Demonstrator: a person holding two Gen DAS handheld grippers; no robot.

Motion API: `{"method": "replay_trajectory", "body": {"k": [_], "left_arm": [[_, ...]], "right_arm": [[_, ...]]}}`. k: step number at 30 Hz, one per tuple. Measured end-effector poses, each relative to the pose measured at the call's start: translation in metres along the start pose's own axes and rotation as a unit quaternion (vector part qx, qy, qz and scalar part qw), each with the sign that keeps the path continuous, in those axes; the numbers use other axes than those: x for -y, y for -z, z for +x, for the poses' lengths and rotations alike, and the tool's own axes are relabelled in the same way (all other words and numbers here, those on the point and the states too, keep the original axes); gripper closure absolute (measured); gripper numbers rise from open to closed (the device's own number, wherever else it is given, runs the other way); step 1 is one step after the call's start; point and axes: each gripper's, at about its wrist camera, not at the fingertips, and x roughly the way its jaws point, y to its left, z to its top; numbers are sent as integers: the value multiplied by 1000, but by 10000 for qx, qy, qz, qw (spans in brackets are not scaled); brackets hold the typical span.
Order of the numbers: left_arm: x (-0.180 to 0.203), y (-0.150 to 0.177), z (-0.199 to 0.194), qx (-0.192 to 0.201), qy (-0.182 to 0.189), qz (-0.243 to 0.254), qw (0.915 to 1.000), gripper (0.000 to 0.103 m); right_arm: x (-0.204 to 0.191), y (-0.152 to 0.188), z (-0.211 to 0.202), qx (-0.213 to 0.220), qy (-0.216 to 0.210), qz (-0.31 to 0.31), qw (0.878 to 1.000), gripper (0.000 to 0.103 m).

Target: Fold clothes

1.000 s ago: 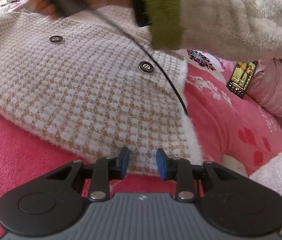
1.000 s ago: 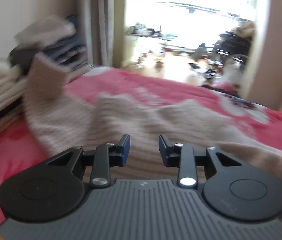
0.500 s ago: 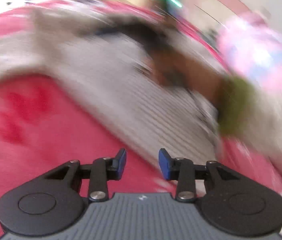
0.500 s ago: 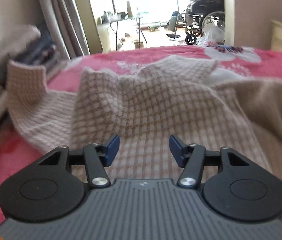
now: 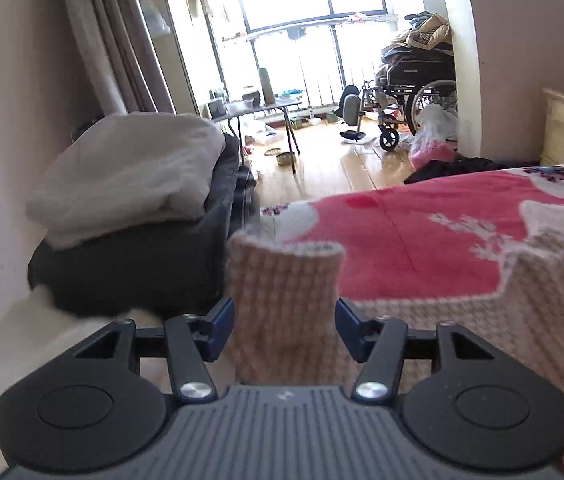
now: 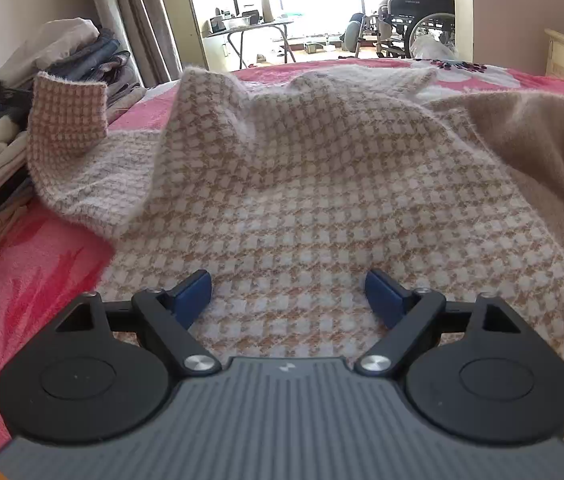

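Our right gripper (image 6: 288, 292) is spread wide just above the jacket (image 6: 322, 200), which lies on the red blanket (image 6: 22, 280). Our left gripper (image 5: 285, 326) is also spread, with the upright sleeve (image 5: 282, 280) between its fingers. Farther left sits a clothes pile (image 5: 130, 184), then a wheelchair (image 5: 418, 92).

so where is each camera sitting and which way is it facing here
Left wrist: sits on the left tool, low at the bed's edge, facing the sleeve cuff that stands between its open blue fingers, with a wheelchair by the window beyond. Only the tool shows.
Right wrist: sits on the right tool, above the houndstooth jacket, facing across it toward the same window. Only the tool shows.
Shared: the cuff, the pink blanket, the wheelchair and the stacked clothes.
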Motion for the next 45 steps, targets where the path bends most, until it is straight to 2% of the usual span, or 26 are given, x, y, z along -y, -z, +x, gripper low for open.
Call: {"method": "replay_trajectory", "body": {"k": [1, 4, 7, 8, 12, 14, 15, 17, 19, 22, 25, 26, 28, 29, 31, 34, 36, 42, 43, 45], "left_arm": [[4, 0, 5, 18, -44, 126, 9999, 46], [23, 2, 8, 143, -52, 928, 9956, 46], [41, 4, 11, 267, -59, 1723, 9847, 46], [48, 4, 11, 301, -56, 2023, 9788, 46], [68, -8, 1, 308, 290, 3361, 9409, 45], [70, -26, 5, 235, 589, 3646, 9290, 42], [70, -36, 9, 174, 730, 3763, 9235, 40], [71, -55, 25, -152, 950, 3801, 9199, 37], [71, -68, 48, -680, 1111, 3784, 9164, 36], [67, -73, 83, -1297, 1102, 3723, 9124, 36], [57, -69, 102, -1932, 1105, 3561, 9076, 30], [54, -67, 105, -2064, 1085, 3565, 9047, 30], [50, -60, 106, -2076, 966, 3717, 8996, 31], [47, -59, 107, -2081, 913, 3715, 9002, 32], [41, -60, 108, -2122, 852, 3606, 9043, 42], [35, -65, 108, -2171, 790, 3367, 9128, 64], [32, -69, 105, -2161, 734, 3237, 9182, 91], [41, -64, 88, -1731, 424, 3164, 9317, 95], [40, -66, 82, -1640, 450, 3058, 9368, 95], [23, -83, 53, -1468, 516, 2573, 9537, 95]], "right_arm": [[1, 0, -1, 10, -20, 22, 10000, 18], [3, 3, -2, 25, -50, 30, 10000, 17], [2, 3, -1, 31, -72, 8, 10000, 14], [2, 3, -1, 34, -79, -6, 10000, 13], [2, 4, -1, 74, -135, 5, 9999, 11], [3, 5, -1, 106, -178, 44, 9998, 11], [4, 5, -1, 124, -203, 65, 9997, 10], [6, 6, -1, 149, -261, 105, 9995, 9], [7, 6, -1, 169, -313, 140, 9993, 8], [8, 6, -2, 197, -371, 172, 9990, 7], [9, 6, -2, 214, -393, 174, 9988, 7], [9, 7, -1, 218, -401, 166, 9988, 6], [9, 7, -1, 224, -419, 158, 9987, 5], [9, 7, -1, 228, -432, 159, 9987, 4], [9, 7, -1, 236, -459, 163, 9985, 3], [9, 7, -1, 241, -492, 170, 9984, 2], [9, 7, -1, 242, -485, 157, 9984, 1], [6, 8, 0, 235, -413, 85, 9988, 1], [6, 8, 0, 244, -418, 95, 9988, 1], [7, 9, -1, 262, -427, 114, 9987, 1]]}}
